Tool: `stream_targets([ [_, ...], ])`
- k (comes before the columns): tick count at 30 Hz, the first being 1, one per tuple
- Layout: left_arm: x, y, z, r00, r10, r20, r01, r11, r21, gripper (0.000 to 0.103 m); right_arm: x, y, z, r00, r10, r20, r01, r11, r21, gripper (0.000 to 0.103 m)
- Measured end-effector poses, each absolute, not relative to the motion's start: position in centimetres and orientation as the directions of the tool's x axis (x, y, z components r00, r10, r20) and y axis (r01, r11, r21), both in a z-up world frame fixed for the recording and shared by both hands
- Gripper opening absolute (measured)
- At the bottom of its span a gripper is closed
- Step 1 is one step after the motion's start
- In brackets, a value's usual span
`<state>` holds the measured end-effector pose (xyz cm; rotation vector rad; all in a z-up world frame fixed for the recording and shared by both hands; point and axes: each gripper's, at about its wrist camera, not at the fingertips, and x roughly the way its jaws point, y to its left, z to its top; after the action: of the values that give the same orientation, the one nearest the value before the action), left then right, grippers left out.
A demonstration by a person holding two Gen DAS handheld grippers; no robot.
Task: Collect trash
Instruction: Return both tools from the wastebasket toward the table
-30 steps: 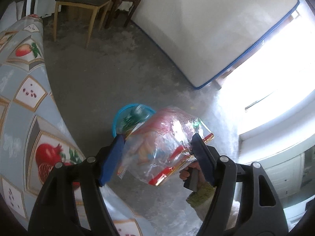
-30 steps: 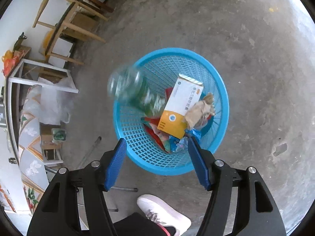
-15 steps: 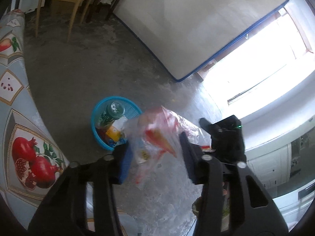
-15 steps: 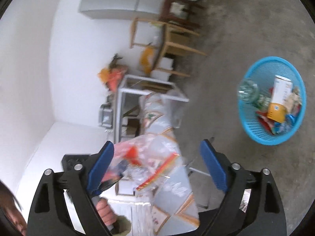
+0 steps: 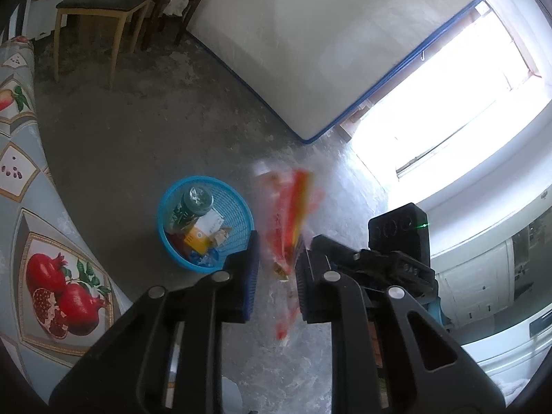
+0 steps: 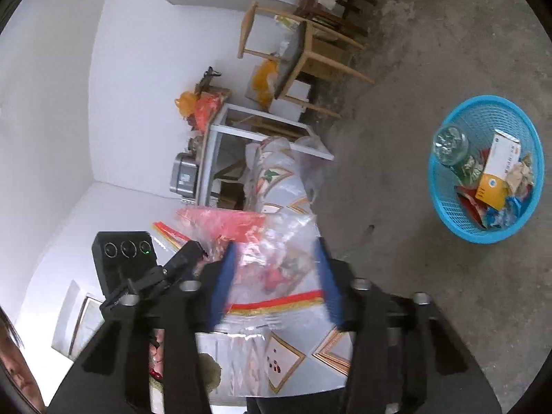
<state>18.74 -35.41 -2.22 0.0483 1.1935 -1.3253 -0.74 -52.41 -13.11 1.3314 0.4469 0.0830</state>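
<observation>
A crumpled clear plastic bag with red and gold print [image 5: 288, 227] is pinched between the narrow jaws of my left gripper [image 5: 274, 269]. The same bag [image 6: 276, 258] sits between the blue pads of my right gripper [image 6: 276, 289], which is closed against its sides. Both grippers hold it above the table's edge. A blue mesh basket [image 5: 238, 207] stands on the concrete floor, left of the left gripper; it shows at the right in the right wrist view [image 6: 445, 193]. It holds a clear bottle [image 6: 450, 146], an orange-white box [image 6: 496, 172] and wrappers.
A table with a fruit-print cloth [image 5: 20, 207] runs along the left. A wooden chair [image 5: 100, 13] and a stool [image 5: 172, 7] stand at the back. A white mattress [image 5: 327, 41] leans on the wall. A white shelf frame [image 6: 241, 138] stands beyond the table.
The right gripper swung away from above the basket and closed on the bag held by the left gripper. The left jaws narrowed on the bag. The bottle dropped into the basket.
</observation>
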Motion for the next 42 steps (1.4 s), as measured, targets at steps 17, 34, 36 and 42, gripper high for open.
stream_targets([
  [17, 21.0, -24.5, 0.5, -0.018, -0.72, -0.694, 0.738, 0.459, -0.496, 0.052, 2.8, -61.4, -25.0, 0.598, 0.008, -0.801, 0.77, 0.27, 0.578, 0.016],
  [34, 18.6, -0.8, -0.3, 0.368, -0.579, -0.728, 0.439, 0.798, -0.414, 0.071, 4.4, -62.3, -30.0, 0.217, -0.247, -0.944, 0.898, 0.431, 0.093, 0.051],
  [36, 18.1, 0.1, -0.7, 0.389, -0.56, -0.732, 0.422, 0.814, -0.399, 0.073, 4.5, -61.3, -29.1, 0.249, -0.241, -0.938, 0.888, 0.442, 0.122, 0.051],
  [42, 16.9, 2.7, -1.5, 0.436, -0.519, -0.735, 0.387, 0.846, -0.367, 0.08, 4.6, -57.3, -25.2, 0.364, -0.216, -0.906, 0.842, 0.492, 0.221, 0.051],
])
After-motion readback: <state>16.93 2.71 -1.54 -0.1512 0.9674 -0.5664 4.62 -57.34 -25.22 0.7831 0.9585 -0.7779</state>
